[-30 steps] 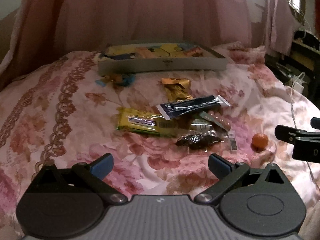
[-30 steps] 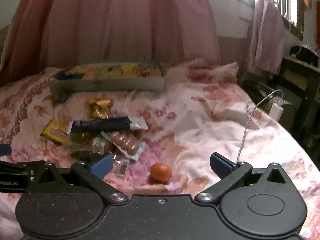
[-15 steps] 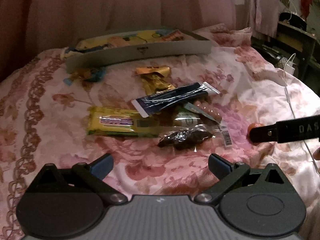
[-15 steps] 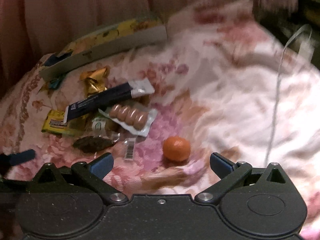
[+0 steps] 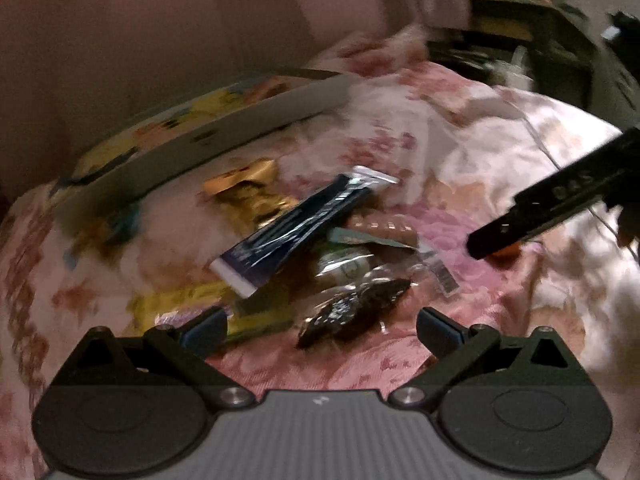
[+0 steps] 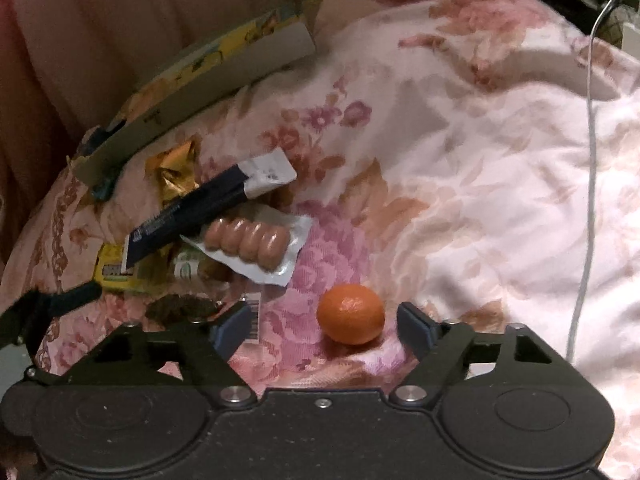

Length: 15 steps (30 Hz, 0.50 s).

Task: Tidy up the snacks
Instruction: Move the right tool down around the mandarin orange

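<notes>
Hovering low over the bed [image 6: 460, 168], the right tongs [image 6: 320, 326] stand wide with nothing between their blue pads, and the orange fruit [image 6: 351, 314] lies on the flowered cover just inside the gap, nearer the right pad, touching neither. To its left and a little farther off sits a sealed pack of small sausages [image 6: 252, 246], and a long dark-blue wrapper [image 6: 200, 210] lies slantwise across the pack's far edge. Beyond that is a crumpled gold wrapper [image 6: 176, 172], and at the far left a shallow cardboard tray [image 6: 192, 108] with yellow packets inside. A white cable [image 6: 590, 160] runs down the right side of the bed.

The left tongs [image 5: 322, 326] are also spread wide and empty, near a clear bag of dark pieces [image 5: 356, 310], which lies just ahead of the gap. A yellow bar [image 5: 188, 304] lies by the left pad, partly hidden behind it; this view is blurred, so whether they touch cannot be told.
</notes>
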Tool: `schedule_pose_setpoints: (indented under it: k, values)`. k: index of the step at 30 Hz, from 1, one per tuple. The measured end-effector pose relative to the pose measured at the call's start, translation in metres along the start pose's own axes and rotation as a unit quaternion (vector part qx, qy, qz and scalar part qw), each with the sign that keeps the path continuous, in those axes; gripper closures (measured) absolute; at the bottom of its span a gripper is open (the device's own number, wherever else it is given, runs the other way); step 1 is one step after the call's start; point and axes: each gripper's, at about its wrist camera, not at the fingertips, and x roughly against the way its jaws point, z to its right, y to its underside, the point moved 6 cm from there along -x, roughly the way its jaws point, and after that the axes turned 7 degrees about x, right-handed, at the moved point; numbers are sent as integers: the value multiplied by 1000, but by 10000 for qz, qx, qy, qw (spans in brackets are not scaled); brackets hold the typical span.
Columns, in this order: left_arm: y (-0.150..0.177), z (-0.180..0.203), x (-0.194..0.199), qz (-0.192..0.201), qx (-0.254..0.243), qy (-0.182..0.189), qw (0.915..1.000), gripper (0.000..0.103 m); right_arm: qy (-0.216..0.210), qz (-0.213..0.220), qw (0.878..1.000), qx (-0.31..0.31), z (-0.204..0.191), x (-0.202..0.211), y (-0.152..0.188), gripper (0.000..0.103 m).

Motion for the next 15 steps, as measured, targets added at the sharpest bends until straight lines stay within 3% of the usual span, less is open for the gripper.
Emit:
schedule_pose_setpoints:
  k: [4, 9, 15]
  values:
    - [-1, 11, -9, -131, -743, 222, 9969, 0, 73, -25, 9999, 120, -4, -6, 0, 34]
    - [-2, 19, -17, -254, -1559, 480, 9863, 1, 133, -20, 9998, 137, -5, -10, -1, 46]
    - [-3, 19, -25, -428, -2124, 602, 9744, 5, 142, -24, 9996, 254, -9, -12, 0, 48]
